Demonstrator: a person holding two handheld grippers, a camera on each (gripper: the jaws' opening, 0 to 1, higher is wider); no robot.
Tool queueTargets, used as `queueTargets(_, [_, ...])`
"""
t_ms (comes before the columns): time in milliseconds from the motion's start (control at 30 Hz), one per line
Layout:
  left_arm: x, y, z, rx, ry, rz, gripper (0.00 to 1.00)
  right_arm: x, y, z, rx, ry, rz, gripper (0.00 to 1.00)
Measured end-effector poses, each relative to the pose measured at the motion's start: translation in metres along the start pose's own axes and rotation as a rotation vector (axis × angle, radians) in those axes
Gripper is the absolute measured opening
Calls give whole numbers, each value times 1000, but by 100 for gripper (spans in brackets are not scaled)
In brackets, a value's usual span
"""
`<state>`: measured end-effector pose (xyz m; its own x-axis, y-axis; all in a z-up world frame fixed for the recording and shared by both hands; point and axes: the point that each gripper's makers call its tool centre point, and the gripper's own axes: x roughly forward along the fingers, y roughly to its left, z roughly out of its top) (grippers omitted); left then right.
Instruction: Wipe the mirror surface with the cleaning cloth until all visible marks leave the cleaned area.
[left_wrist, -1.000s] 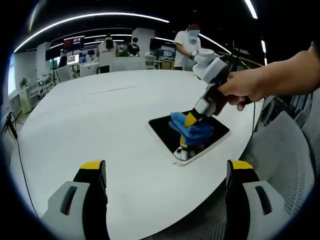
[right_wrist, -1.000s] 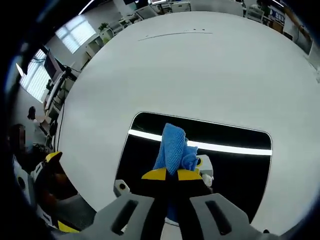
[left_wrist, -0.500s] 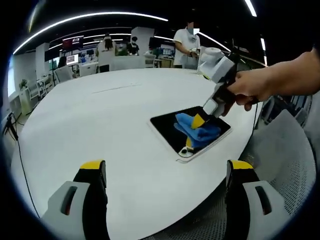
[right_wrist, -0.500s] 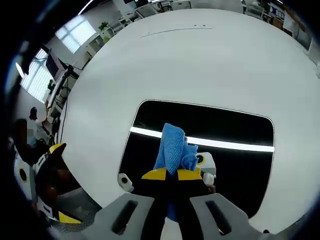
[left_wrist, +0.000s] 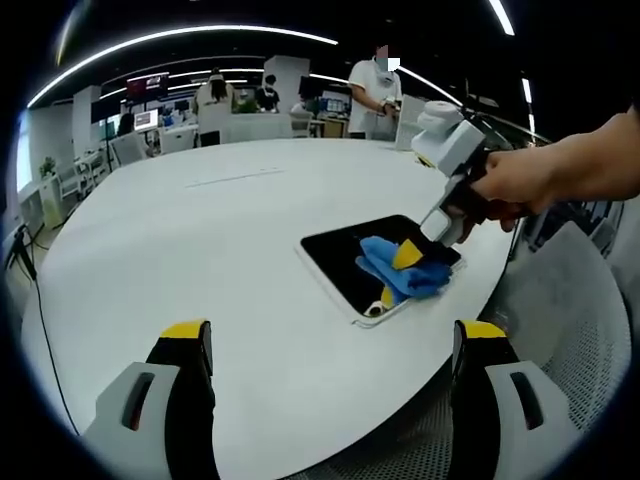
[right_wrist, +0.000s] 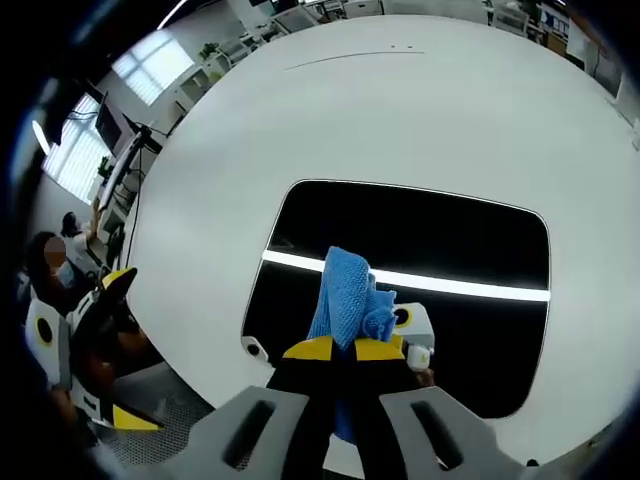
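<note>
Right gripper (right_wrist: 344, 349) pinching the blue cleaning cloth (right_wrist: 347, 299), pressing it down on the mirror (right_wrist: 470, 255).

The yellow-tipped jaws are squeezed together on the cloth, which bunches up above them and sits on the dark glass near the mirror's near edge; a bright strip of ceiling light reflects across the mirror right behind it. In the left gripper view the same right gripper (left_wrist: 407, 254) comes in held by a hand (left_wrist: 508, 188), with the cloth (left_wrist: 402, 268) on the mirror (left_wrist: 340, 258) toward its end closest to the table (left_wrist: 200, 250) rim. The mirror lies flat on the white round table, near its edge. The left gripper (left_wrist: 331, 345) is well short of the mirror, jaws spread wide apart, gripping nothing.
</note>
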<state>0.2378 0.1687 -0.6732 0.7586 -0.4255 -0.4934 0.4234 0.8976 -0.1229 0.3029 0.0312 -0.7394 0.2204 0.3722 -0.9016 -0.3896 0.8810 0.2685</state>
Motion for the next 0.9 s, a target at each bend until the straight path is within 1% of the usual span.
queueTargets(100, [0,-1,0,0,2,-2,99,-1,2,-3,-1,3,4,0])
queueTargets(233, [1,-4,-1,13,5,-21,99,-2,3,-6,-1,5,6,0])
queueTargets(333, [1,-2,-1,6,2,-14,99,-2,4,-9,14,16,10,0])
queueTargets(633, [1,-4,-2,10,10,-24,99,-4,4,-16,12,37,21,0])
queueTargets(900, [0,-3,-2,11,8,-21,99,-1,4,-15,-3,39,24,0])
